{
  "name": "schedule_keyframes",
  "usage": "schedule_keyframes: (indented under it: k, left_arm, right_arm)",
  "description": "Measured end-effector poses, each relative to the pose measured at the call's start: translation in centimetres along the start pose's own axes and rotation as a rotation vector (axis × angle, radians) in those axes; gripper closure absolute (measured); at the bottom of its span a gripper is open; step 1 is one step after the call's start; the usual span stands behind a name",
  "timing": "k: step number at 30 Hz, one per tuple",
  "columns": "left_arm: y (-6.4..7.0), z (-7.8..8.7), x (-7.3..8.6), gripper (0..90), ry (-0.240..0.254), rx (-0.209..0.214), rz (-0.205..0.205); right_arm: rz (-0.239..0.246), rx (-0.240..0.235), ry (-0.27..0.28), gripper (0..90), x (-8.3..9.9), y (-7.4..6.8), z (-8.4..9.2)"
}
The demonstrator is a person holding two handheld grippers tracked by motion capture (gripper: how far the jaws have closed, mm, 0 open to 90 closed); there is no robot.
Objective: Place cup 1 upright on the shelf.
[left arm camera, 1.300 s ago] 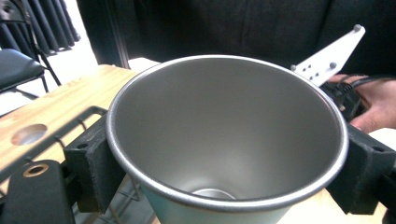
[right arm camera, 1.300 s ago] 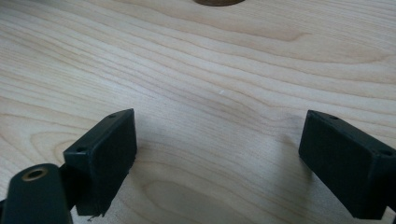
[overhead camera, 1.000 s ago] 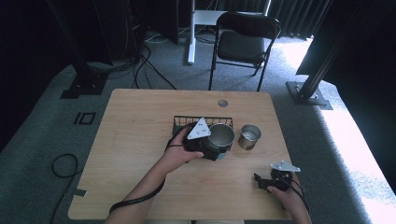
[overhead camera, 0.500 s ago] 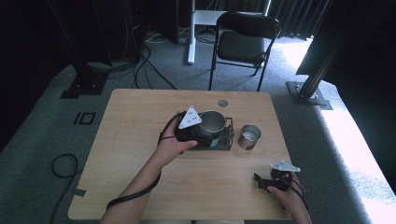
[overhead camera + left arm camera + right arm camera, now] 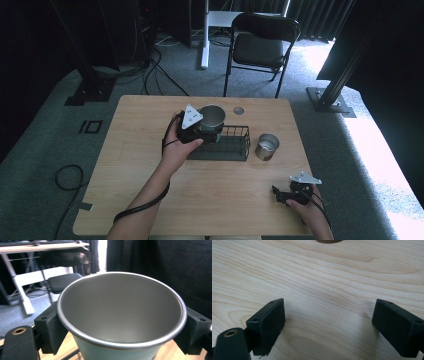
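Carrying a round brushed-steel cup (image 5: 212, 116) is the step in hand: the left gripper (image 5: 204, 126) has its jaws closed on the cup's two sides just under the rim, as the left gripper view shows, and holds it upright above the far left corner of a low black wire rack (image 5: 223, 144) that sits mid-worktop. Whether the cup's base is clear of the rack or touching it I cannot tell from the high view, since the gripper body covers that spot.

A second, smaller steel cup (image 5: 267, 146) stands upright just beside the rack's right end, on the pale wooden worktop (image 5: 150, 120). The right gripper (image 5: 288, 194) rests near the worktop's near right edge, well apart from both cups, its jaws wide and holding nothing (bare wood grain lies between them in the right gripper view).

My judgement is that the next move calls for keeping the held cup level while it travels to a resting place, then lowering it squarely before easing the jaws.

The held cup (image 5: 120, 315) looks empty, with a matte grey inside, a thin rolled rim and walls tapering downward.
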State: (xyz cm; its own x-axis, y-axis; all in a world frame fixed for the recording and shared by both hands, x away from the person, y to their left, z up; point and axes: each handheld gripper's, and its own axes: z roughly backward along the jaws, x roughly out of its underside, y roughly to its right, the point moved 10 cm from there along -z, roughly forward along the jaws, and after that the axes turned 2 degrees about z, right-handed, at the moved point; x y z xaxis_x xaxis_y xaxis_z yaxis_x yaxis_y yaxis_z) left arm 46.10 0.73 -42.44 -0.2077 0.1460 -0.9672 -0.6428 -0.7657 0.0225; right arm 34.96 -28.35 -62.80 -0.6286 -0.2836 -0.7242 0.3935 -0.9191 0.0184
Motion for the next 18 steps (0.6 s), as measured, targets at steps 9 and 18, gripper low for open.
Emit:
schedule_keyframes:
  k: [9, 18]
  left_arm:
    - [-2.3, -0.2, 0.9, 13.7, -0.003, -0.068, 0.041]
    - [-3.7, -1.2, 2.6, 13.7, -0.001, -0.094, 0.075]
  right_arm:
    - [-0.002, -0.001, -0.001, 10.9, 0.0, 0.0, 0.0]
    - [-0.001, -0.001, -0.001, 10.9, 0.0, 0.0, 0.0]
